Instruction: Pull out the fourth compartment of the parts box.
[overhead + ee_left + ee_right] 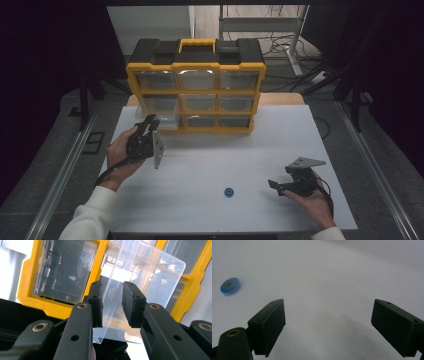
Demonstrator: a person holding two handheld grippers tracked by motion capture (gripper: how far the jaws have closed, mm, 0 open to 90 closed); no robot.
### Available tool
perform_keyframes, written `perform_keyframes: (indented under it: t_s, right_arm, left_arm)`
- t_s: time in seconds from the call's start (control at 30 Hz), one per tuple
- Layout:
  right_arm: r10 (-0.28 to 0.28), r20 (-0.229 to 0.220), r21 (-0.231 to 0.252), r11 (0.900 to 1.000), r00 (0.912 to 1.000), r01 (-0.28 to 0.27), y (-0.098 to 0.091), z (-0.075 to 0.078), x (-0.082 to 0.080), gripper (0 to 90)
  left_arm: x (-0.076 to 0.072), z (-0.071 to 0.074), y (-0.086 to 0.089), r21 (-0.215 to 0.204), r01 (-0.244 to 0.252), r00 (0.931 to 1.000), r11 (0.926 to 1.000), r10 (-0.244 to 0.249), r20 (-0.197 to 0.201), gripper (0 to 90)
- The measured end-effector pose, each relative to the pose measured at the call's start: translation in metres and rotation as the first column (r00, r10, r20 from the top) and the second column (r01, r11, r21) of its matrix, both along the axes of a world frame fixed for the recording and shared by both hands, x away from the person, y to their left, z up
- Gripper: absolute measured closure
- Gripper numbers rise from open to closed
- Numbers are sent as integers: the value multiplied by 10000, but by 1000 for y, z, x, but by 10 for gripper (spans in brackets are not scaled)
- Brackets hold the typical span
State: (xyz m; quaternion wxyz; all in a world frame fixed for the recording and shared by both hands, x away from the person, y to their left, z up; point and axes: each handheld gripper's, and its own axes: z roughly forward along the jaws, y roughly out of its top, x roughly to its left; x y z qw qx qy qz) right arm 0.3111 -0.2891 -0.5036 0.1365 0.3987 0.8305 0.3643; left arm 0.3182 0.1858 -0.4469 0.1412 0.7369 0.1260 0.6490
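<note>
A white table sits in a dim room, with a yellow and black drawer cabinet standing at its far edge. My left gripper is up at the cabinet's lower left corner, where a clear plastic drawer sticks out of its slot towards me. In the left gripper view the drawer lies straight ahead of the jaws; they are partly closed with its thin front wall running between them. I cannot tell whether the pads actually press on the wall. The drawer is see-through, boxy and looks empty, its long axis running from the cabinet out towards my tool, tilted in that view.

My right gripper rests low over the near right of the table, jaws spread wide with nothing between them. A small blue ring lies on the table just to its left, ahead and left of the jaws. The right hand is clearly the nearer one to the ring; the left is well apart from it.
</note>
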Motion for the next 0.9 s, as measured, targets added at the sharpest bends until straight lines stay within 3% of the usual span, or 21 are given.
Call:
perform_keyframes:
  t_s: [0.67,0.9]
  right_arm:
    - [-6,-19,27,10000,10000,6,0,0,0,127]
    - [-20,-27,24,10000,10000,21,0,0,0,127]
  left_arm:
    - [-2,-1,1,10,16,10000,10000,-16,-7,702]
    - [-1,-1,5,-184,43,9998,9998,-46,-172,635]
